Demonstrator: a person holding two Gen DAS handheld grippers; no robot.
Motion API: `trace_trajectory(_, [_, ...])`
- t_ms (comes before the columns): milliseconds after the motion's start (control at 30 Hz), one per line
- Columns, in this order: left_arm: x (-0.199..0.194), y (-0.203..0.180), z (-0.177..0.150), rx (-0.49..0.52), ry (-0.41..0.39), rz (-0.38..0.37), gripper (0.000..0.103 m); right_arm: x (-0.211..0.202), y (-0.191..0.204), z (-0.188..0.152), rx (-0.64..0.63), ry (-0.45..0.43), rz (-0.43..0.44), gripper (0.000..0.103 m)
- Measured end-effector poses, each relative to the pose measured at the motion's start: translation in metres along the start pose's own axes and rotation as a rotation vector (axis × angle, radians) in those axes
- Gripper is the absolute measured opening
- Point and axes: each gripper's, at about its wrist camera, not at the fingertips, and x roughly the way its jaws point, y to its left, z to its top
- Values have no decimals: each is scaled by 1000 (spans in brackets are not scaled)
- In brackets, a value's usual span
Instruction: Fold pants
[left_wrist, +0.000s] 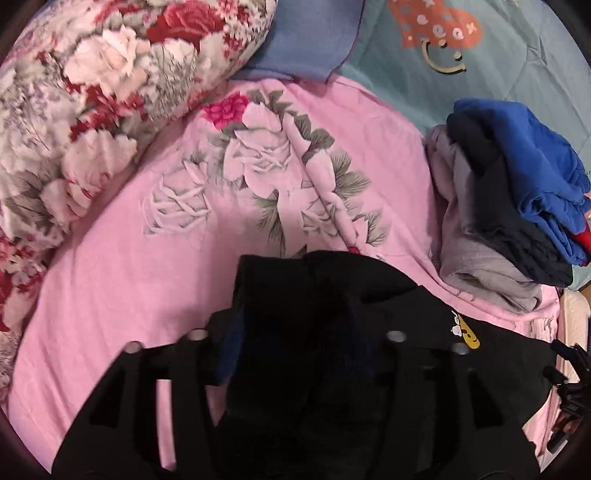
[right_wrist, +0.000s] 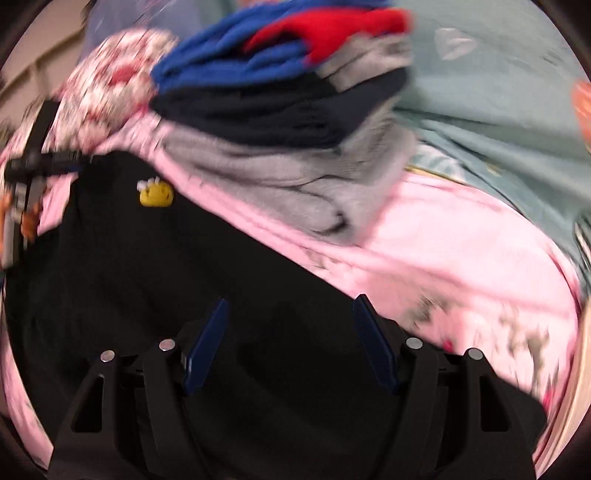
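Note:
The black pants (left_wrist: 369, 302) with a small yellow patch (left_wrist: 467, 334) lie on a pink floral sheet (left_wrist: 110, 277). A thick bunch of their fabric fills the space between my left gripper's (left_wrist: 295, 332) blue pads, so it is shut on the pants. In the blurred right wrist view the pants (right_wrist: 129, 277) spread across the lower left, patch (right_wrist: 157, 194) showing. My right gripper (right_wrist: 290, 314) hovers over their edge with its blue pads (right_wrist: 207, 347) wide apart and nothing held between them. The left gripper (right_wrist: 26, 177) shows at that view's left edge.
A pile of folded clothes (left_wrist: 517, 206), grey, navy, blue and red, sits on the sheet just beyond the pants (right_wrist: 288, 110). A rolled red-and-white floral quilt (left_wrist: 74, 110) lies at the left. A teal quilt (left_wrist: 498, 74) covers the far side.

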Motion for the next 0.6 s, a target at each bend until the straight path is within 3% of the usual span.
trace_trajectory(100, [11, 3, 1, -32, 23, -28, 66, 28, 3, 7, -68, 44, 49, 69])
trace_trajectory(167, [14, 3, -1, -43, 24, -39, 69, 45, 3, 9, -96, 83, 91, 63])
trace_trajectory(267, [16, -2, -1, -39, 24, -57, 69, 52, 1, 14, -144, 66, 97, 62])
trace_trajectory(333, [17, -3, 0, -41, 25, -79, 67, 53, -4, 17, -129, 70, 111, 55])
trace_trajectory(400, [16, -4, 0, -33, 24, -80, 54, 52, -5, 19, -157, 87, 87, 25])
trace_trajectory(433, [16, -4, 1, -31, 27, -77, 40, 50, -5, 19, -166, 102, 81, 17])
trace_trajectory(467, [16, -4, 2, -33, 31, -83, 39, 47, -2, 17, -183, 120, 74, 7])
trace_trajectory(600, [6, -1, 3, -28, 20, -96, 35, 24, 15, 6, -248, 109, -3, 4])
